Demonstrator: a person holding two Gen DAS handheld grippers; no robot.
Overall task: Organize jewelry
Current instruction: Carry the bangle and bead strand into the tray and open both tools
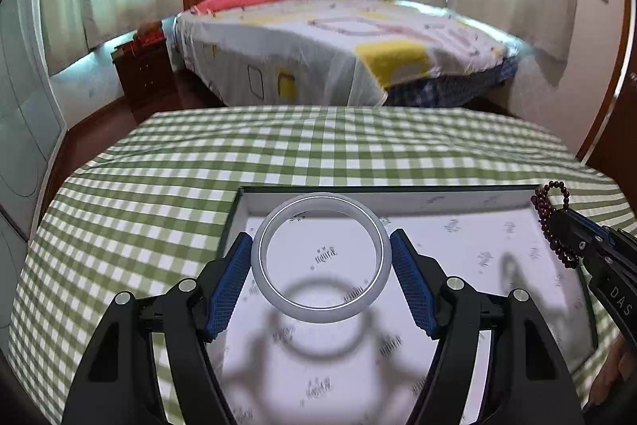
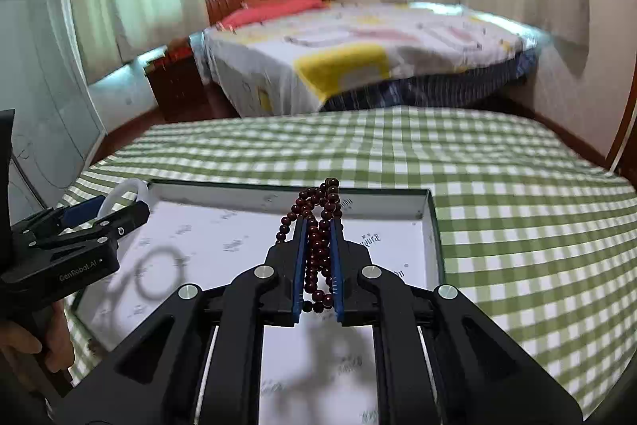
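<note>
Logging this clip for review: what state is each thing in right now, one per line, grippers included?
left gripper: fingers closed on the bangle's outer sides.
white bangle: held flat, lifted above the box, shadow below it.
right gripper: shut on the beads.
dark red bead bracelet: pinched between the fingers, loops sticking out past the tips.
shallow box: open, on the checked cloth, nothing lying in it.

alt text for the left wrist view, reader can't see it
The left gripper holds a pale white bangle between its blue pads above a shallow white tray on a green checked tablecloth. At the right edge, the right gripper clamps a string of dark red beads.
</note>
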